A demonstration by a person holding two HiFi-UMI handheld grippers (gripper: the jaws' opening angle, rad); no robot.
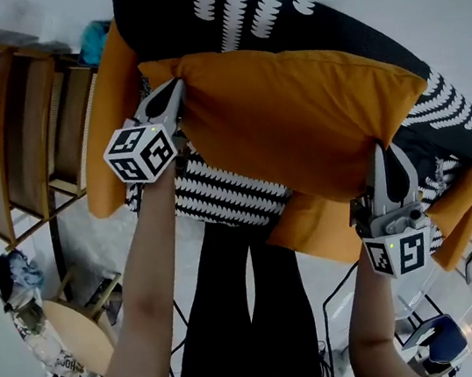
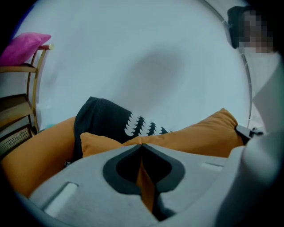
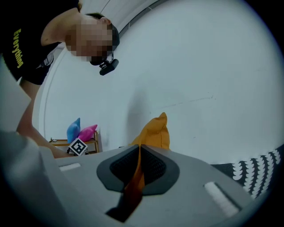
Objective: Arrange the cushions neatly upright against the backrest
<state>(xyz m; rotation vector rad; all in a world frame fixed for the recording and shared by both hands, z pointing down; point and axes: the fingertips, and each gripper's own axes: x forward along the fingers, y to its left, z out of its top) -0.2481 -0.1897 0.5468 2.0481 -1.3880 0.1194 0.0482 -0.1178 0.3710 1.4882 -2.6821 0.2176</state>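
The left gripper is pinched fully closed on the upper left corner of the cushion, with orange fabric squeezed between its jaws. The right gripper has the same deal going: jaws nearly together, clamped on the cushion's lower right edge. The cushion fills the middle of the head view, with a black cushion behind it at the top of the frame.

White wall, wooden rack.
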